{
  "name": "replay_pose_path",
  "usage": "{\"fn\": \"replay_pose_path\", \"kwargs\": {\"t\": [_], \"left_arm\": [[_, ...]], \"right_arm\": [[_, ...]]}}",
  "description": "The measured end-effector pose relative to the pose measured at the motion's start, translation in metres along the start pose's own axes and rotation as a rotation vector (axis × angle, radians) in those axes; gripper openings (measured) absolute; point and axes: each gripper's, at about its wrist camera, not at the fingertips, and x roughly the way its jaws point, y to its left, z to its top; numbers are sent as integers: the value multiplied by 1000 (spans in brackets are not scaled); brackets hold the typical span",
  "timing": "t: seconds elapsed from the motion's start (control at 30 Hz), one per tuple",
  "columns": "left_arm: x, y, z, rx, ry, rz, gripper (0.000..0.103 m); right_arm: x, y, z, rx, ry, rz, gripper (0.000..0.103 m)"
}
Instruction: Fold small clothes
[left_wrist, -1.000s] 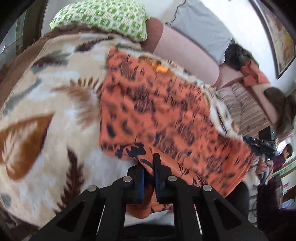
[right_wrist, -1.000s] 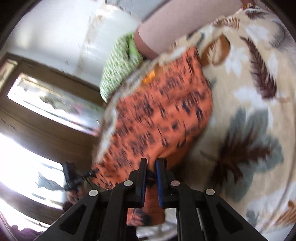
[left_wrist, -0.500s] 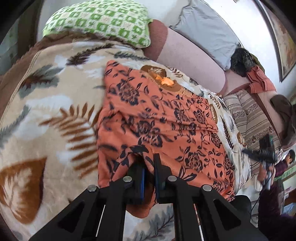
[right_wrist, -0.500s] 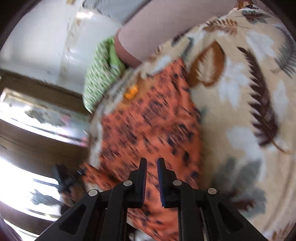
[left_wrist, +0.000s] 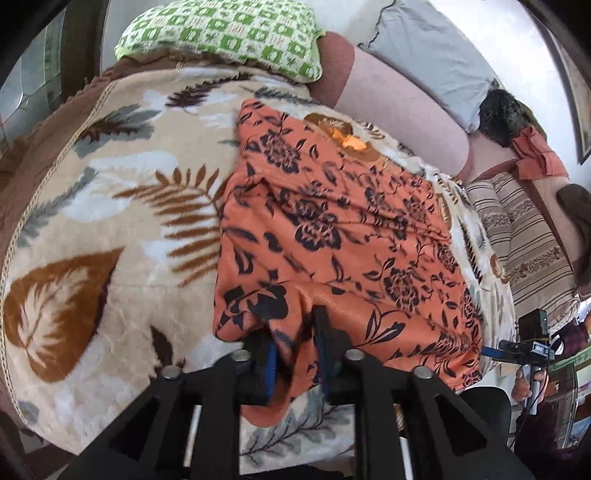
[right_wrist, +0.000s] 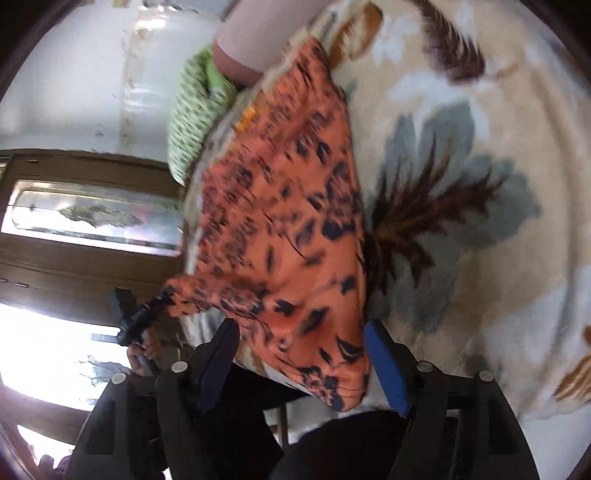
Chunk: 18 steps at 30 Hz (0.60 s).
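An orange garment with a dark floral print (left_wrist: 332, 229) lies spread on a leaf-patterned blanket (left_wrist: 110, 206). My left gripper (left_wrist: 295, 343) sits at the garment's near edge with a fold of the cloth between its fingers, which stand slightly apart. In the right wrist view the same garment (right_wrist: 280, 229) lies blurred on the blanket (right_wrist: 461, 184). My right gripper (right_wrist: 303, 354) is wide open, its fingers on either side of the garment's near corner without gripping it.
A green checked pillow (left_wrist: 221, 33), a pink bolster (left_wrist: 399, 107) and a grey pillow (left_wrist: 424, 51) lie at the blanket's far end. A striped cushion (left_wrist: 524, 236) lies to the right. A wooden door with glass (right_wrist: 85, 221) stands left in the right wrist view.
My right gripper has opened wide and let go of the garment's corner. My left gripper's fingers have parted a little around the cloth. The garment now lies flatter on the blanket.
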Motion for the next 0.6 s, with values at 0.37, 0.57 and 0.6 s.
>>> {"fn": "replay_pose_path", "kwargs": {"t": [0.37,0.57,0.6], "left_arm": [[20,7,-39,24,99,-17,22],[9,-4,-32,75,89,-37,9],[5,-6,-28,81,74,-47,9]], "right_arm": [[52,3,-26,-68,96,17,23],[43,55,-23,-166,48,8,13],[35,68,-19,-191,28,15,13]]}}
